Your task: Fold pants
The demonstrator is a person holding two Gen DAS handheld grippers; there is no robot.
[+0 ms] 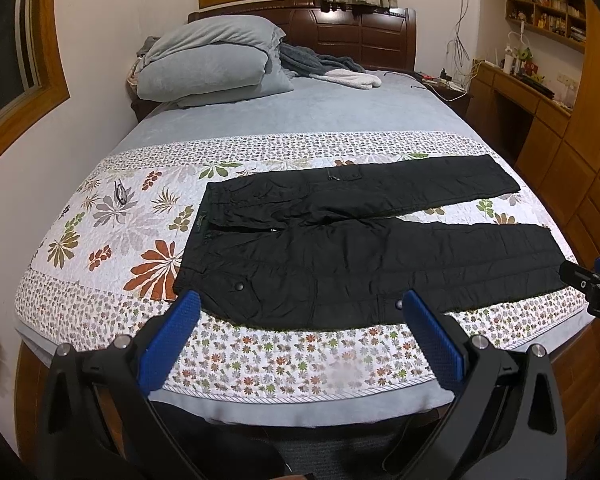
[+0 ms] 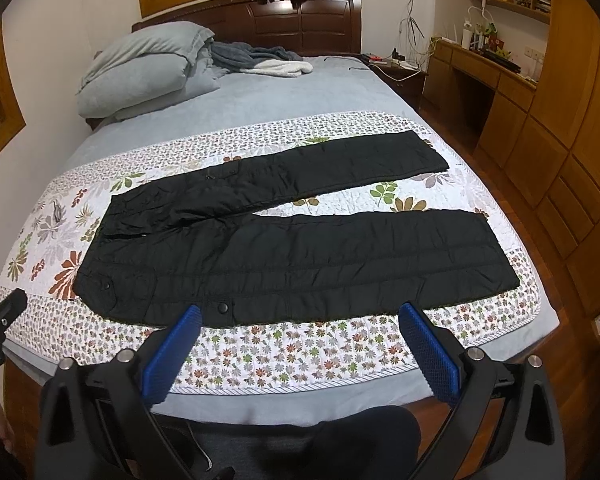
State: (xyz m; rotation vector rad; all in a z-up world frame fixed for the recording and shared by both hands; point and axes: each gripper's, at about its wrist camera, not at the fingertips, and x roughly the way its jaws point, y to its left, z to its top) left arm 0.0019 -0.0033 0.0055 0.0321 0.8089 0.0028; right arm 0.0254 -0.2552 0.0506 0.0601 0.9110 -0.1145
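Note:
Black pants (image 1: 340, 248) lie flat on the floral quilt (image 1: 112, 216), waistband at the left, both legs spread apart toward the right. They also show in the right wrist view (image 2: 300, 248). My left gripper (image 1: 300, 300) is open and empty, hovering at the pants' near edge by the waist end. My right gripper (image 2: 300, 312) is open and empty, hovering at the near edge of the near leg. The right gripper shows at the right edge of the left wrist view (image 1: 596, 280). The left gripper shows at the left edge of the right wrist view (image 2: 0, 312).
Folded grey bedding (image 1: 208, 60) and a grey-white blanket (image 1: 332, 70) sit at the head of the bed by the dark headboard (image 1: 352, 28). A wooden desk and cabinets (image 1: 540, 112) stand to the right. Eyeglasses (image 1: 121, 192) lie on the quilt at the left.

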